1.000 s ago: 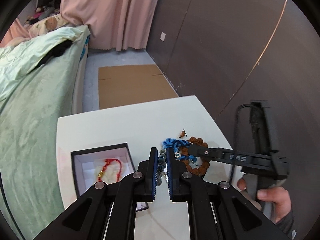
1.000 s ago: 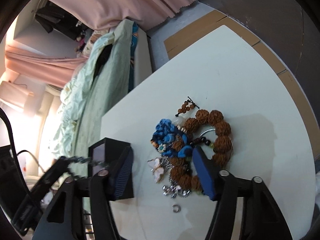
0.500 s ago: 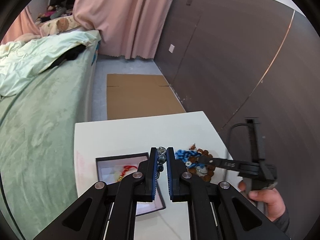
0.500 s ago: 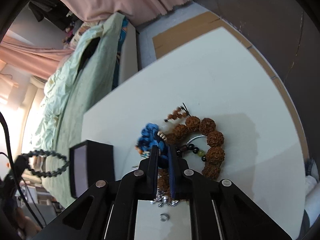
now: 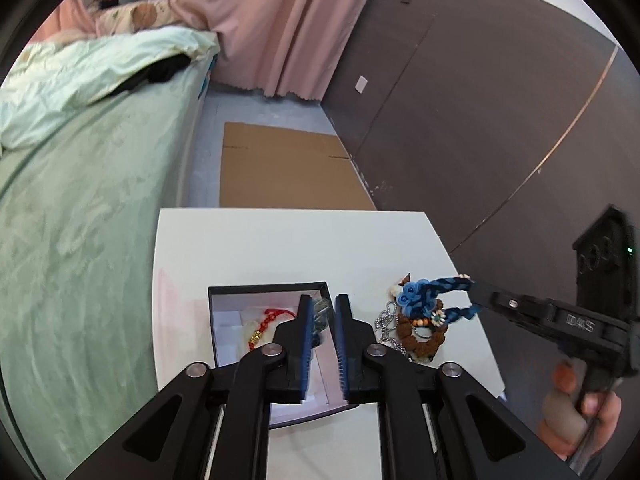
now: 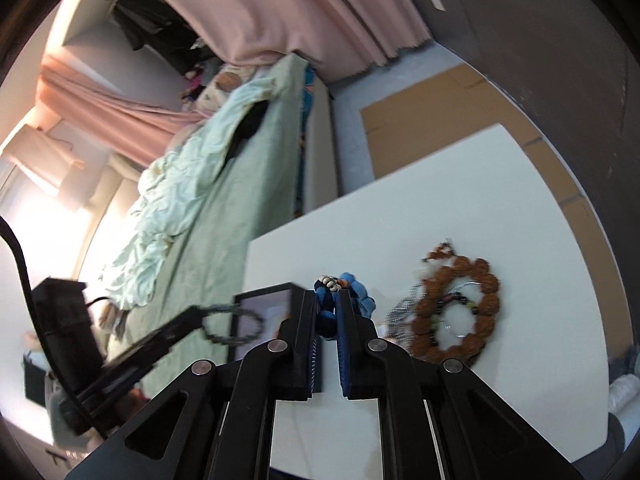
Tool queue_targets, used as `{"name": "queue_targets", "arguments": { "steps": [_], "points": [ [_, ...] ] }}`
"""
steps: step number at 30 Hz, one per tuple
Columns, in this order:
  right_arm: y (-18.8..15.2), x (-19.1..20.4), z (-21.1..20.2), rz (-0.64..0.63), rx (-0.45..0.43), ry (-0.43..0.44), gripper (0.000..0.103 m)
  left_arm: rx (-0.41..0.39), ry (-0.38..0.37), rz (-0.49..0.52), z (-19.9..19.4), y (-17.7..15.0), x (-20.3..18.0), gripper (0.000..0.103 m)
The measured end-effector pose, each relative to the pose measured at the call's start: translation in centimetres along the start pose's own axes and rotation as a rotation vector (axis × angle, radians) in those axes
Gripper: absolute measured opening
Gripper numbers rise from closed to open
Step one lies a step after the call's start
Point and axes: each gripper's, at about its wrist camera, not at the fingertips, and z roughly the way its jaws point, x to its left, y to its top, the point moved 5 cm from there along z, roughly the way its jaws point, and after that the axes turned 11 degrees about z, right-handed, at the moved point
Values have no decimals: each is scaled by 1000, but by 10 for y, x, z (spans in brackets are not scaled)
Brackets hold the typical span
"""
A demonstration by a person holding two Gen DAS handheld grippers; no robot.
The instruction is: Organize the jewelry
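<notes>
In the left wrist view, our left gripper (image 5: 322, 312) hangs over the open black jewelry box with a white lining (image 5: 224, 320), its blue-padded jaws opening and now a narrow gap apart. A dark beaded bracelet (image 5: 320, 310) shows between the fingertips; we cannot tell whether the pads press on it. A red cord bracelet with a gold charm (image 5: 266, 322) lies inside the box, stretched roughly from upper right to lower left. The box sits on the white table (image 5: 288, 240), its long sides running away from us. To the right, our right gripper (image 5: 474, 298) reaches in from the right edge, held by a hand (image 5: 576, 412), and it pinches a blue braided cord bracelet with knotted flowers (image 5: 428, 298). That bracelet is lifted above the table, its long axis level across the picture, the flower end pointing left toward the box. Below it a pile of brown bead bracelets and a silver chain (image 5: 416, 332) rests on the table.

In the right wrist view, the right gripper (image 6: 332, 300) has its jaws nearly together, clamped on the blue cord bracelet (image 6: 326, 312), which bunches between the pads and spills out past the tips, with small pale beads at the top. The large brown seed-bead bracelet (image 6: 460, 312) lies flat on the table to the right, a ring with a thin wire bangle inside. At left, the left gripper (image 6: 200, 318) holds out the dark beaded bracelet (image 6: 232, 326) as an open loop just in front of the box (image 6: 260, 300).
</notes>
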Motion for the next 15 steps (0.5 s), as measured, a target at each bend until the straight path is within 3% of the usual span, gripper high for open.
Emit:
{"name": "queue_targets", "arguments": {
  "steps": [1, 3, 4, 15],
  "points": [
    [-3, 8, 0, -13, 3, 8, 10, 3, -4, -14, 0, -1, 4, 47],
    [-9, 20, 1, -33, 12, 23, 10, -42, 15, -37, -10, -1, 13, 77],
    [-12, 27, 4, -42, 19, 31, 10, -74, 26, -43, -18, -1, 16, 82],
    [-50, 78, 54, -85, 118, 114, 10, -113, 126, -61, -56, -15, 60, 82]
  ]
}}
